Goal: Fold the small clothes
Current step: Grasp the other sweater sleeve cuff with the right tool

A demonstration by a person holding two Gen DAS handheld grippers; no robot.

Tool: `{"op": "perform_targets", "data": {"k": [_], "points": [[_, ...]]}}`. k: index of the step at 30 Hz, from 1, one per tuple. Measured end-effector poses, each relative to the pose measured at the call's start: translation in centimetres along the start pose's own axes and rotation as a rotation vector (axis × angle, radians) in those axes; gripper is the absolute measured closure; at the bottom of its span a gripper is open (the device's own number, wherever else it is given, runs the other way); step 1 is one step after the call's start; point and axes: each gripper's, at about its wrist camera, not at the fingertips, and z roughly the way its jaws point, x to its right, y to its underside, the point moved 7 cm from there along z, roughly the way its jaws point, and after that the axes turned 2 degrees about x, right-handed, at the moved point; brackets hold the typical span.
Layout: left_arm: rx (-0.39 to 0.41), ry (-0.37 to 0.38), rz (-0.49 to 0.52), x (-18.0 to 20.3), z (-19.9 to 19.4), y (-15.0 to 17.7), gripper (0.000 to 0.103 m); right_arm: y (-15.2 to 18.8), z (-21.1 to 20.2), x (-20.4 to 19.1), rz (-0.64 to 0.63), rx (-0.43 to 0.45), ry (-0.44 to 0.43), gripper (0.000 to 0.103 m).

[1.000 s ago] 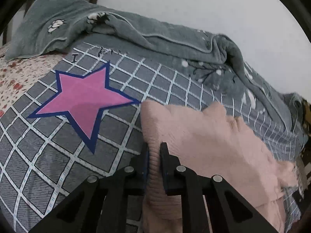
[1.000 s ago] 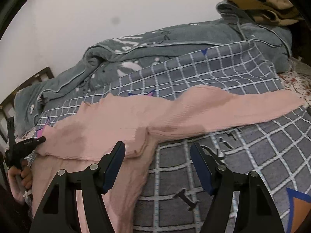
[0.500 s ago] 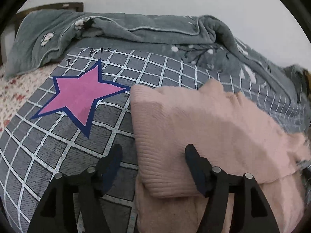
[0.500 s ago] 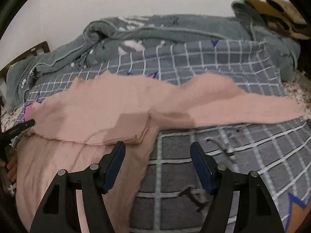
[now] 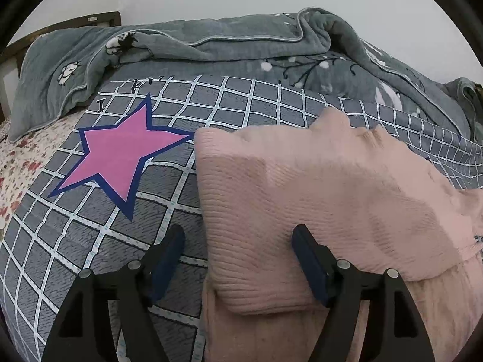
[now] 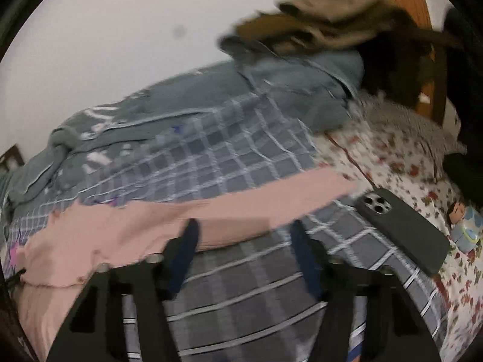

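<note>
A pink ribbed knit top [image 5: 317,199] lies on the grey checked bedspread [image 5: 90,241], with its near side folded over onto itself. My left gripper [image 5: 238,250] is open and empty, its jaws straddling the folded left edge just above the cloth. In the right wrist view the top's long pink sleeve [image 6: 241,208] stretches to the right across the bedspread [image 6: 241,286]. My right gripper [image 6: 243,241] is open and empty, hovering just in front of the sleeve. That view is blurred by motion.
A pink star print [image 5: 120,154] lies left of the top. A rumpled grey quilt [image 5: 211,45] runs along the back by the wall. A dark phone [image 6: 401,226] lies on the bed at the right, near a small doll [image 6: 462,220]. Brown clothes [image 6: 317,27] are piled behind.
My left gripper let go of the top's folded edge and opened wide. My right gripper, open throughout, swung to the right along the sleeve, bringing the phone into view.
</note>
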Motion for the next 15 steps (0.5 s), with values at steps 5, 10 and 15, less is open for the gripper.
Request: {"op": "perform_targets", "data": {"k": [5,10,15], "points": [[-0.005,-0.006,0.007,0.1,0.2,0.0,0.029,0.3,3.7,4.0,0.055,-0.09,0.014,0.062],[-0.006,-0.008,0.008,0.1,0.2,0.0,0.029,1.0,6.4,4.7,0.089,-0.158,-0.032,0.062],[-0.009,-0.008,0.005,0.1,0.3,0.0,0.029,0.5,8.1,5.2,0.156,-0.201,-0.072,0.062]]}}
